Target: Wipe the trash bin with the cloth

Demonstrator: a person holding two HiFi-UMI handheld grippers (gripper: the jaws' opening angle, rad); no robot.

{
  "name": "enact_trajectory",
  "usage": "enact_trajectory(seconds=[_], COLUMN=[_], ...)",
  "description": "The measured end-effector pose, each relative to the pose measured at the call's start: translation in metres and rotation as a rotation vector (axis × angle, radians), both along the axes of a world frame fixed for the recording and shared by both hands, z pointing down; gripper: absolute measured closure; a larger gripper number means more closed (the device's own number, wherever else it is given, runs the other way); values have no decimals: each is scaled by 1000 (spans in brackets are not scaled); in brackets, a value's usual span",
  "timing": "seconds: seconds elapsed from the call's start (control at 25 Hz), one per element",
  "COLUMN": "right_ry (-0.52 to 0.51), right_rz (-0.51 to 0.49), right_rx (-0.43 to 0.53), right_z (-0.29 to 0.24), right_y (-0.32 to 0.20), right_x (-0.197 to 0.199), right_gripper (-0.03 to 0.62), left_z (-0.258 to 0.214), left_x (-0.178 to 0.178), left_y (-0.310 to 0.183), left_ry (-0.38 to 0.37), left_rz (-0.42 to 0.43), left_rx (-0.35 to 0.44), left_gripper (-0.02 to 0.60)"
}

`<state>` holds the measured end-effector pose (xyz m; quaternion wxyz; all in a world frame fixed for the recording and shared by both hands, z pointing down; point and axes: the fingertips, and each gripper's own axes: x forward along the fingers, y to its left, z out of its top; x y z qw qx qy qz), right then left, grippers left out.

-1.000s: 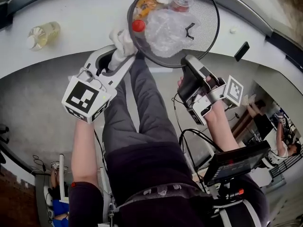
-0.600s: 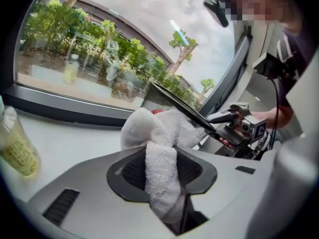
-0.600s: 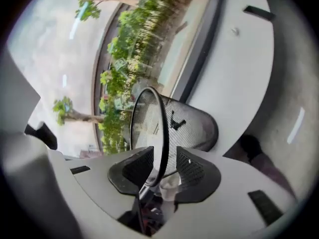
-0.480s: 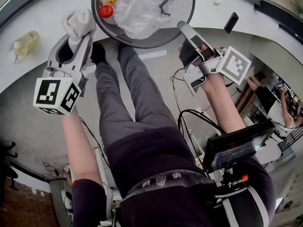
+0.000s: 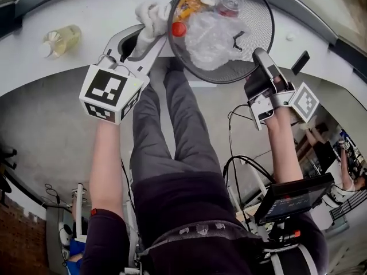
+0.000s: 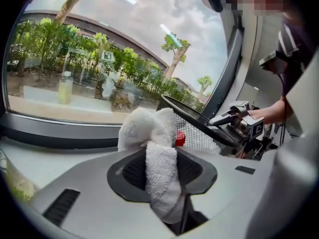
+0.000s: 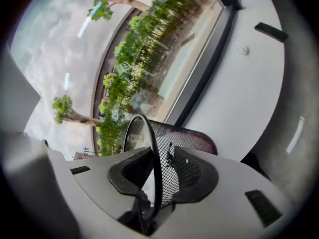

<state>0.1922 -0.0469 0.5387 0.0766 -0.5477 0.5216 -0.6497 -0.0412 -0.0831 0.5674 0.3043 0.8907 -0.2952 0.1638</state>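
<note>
The black mesh trash bin (image 5: 255, 16) lies tilted on the white ledge with its mouth toward me. It holds a clear plastic bag (image 5: 213, 33), a red cap (image 5: 181, 29) and other litter. My left gripper (image 5: 147, 32) is shut on a white cloth (image 5: 150, 15), which bunches out past the fingertips against the bin's left rim. In the left gripper view the cloth (image 6: 152, 138) fills the jaws and the bin (image 6: 199, 133) stands just beyond. My right gripper (image 5: 259, 55) is shut on the bin's right rim. The rim and mesh wall (image 7: 192, 138) pass between its jaws.
A bottle of yellow liquid (image 5: 62, 39) stands on the white ledge (image 5: 97, 10) at the left, by the window. A small black flat thing (image 5: 300, 62) lies on the ledge right of the bin. My legs hang below the ledge, and a screen unit (image 5: 292, 196) sits at my right hip.
The cloth stood a little left of the bin half a second ago and now lies against its left rim. The right gripper has rolled while keeping hold of the right rim.
</note>
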Motion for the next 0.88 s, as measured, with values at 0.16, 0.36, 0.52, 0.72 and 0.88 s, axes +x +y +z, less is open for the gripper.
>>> enact_trajectory(seconds=[0.16, 0.36, 0.52, 0.72, 0.88], right_ry=[-76, -199, -290, -300, -247], right_rz=[100, 173, 173, 164, -17], right_rx=[-66, -144, -189, -174, -147], right_z=[-3, -7, -5, -4, -3], right_y=[17, 45, 58, 60, 61], right_x=[-8, -41, -70, -71, -70], right_gripper=[473, 474, 474, 474, 473], left_z=[-7, -18, -17, -15, -5], left_x=[5, 0, -7, 6, 14], left_y=[23, 45, 66, 94, 110], left_ry=[25, 45, 26, 42, 16], left_rz=[22, 28, 58, 128, 193], left_rx=[-23, -60, -97, -135, -141], left_gripper=[472, 472, 472, 472, 472])
